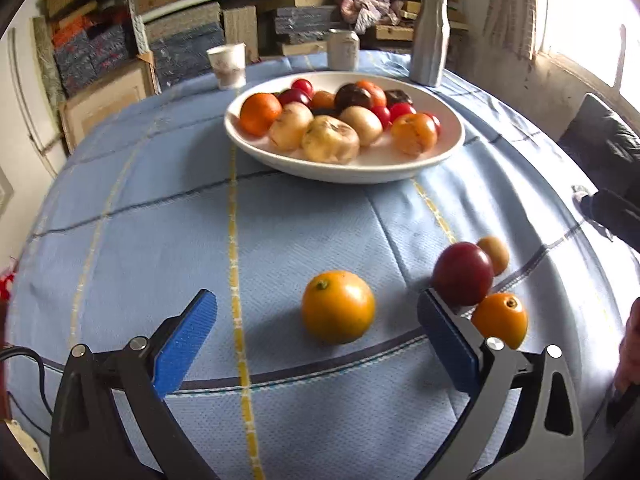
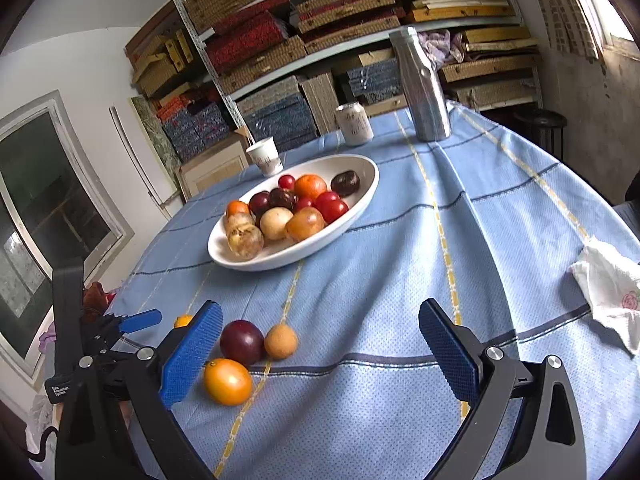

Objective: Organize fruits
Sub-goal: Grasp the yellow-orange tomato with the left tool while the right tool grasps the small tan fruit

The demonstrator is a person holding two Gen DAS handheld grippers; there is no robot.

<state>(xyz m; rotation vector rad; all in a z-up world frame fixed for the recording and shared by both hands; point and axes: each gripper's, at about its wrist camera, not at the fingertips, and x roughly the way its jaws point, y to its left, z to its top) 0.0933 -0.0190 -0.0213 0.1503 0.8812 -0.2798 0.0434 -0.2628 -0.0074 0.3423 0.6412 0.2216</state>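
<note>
A white oval bowl (image 1: 400, 168) (image 2: 360, 168) holds several fruits: oranges, red and dark plums, pale yellow fruits. On the blue checked cloth lie loose fruits: a large orange (image 1: 338, 306), a dark red plum (image 1: 462, 274) (image 2: 241, 342), a small orange (image 1: 500, 320) (image 2: 227, 381) and a small tan fruit (image 1: 494, 254) (image 2: 281, 341). My left gripper (image 1: 318, 352) is open and empty, the large orange between its fingers. My right gripper (image 2: 320, 352) is open and empty; the plum group lies by its left finger (image 2: 192, 356). The left gripper also shows in the right wrist view (image 2: 140, 320).
A paper cup (image 1: 228, 65) (image 2: 265, 156), a can (image 1: 343, 49) (image 2: 354, 123) and a tall metal bottle (image 1: 430, 38) (image 2: 424, 84) stand behind the bowl. A crumpled white napkin (image 2: 608, 292) lies at the right. Shelves of boxes stand behind the table.
</note>
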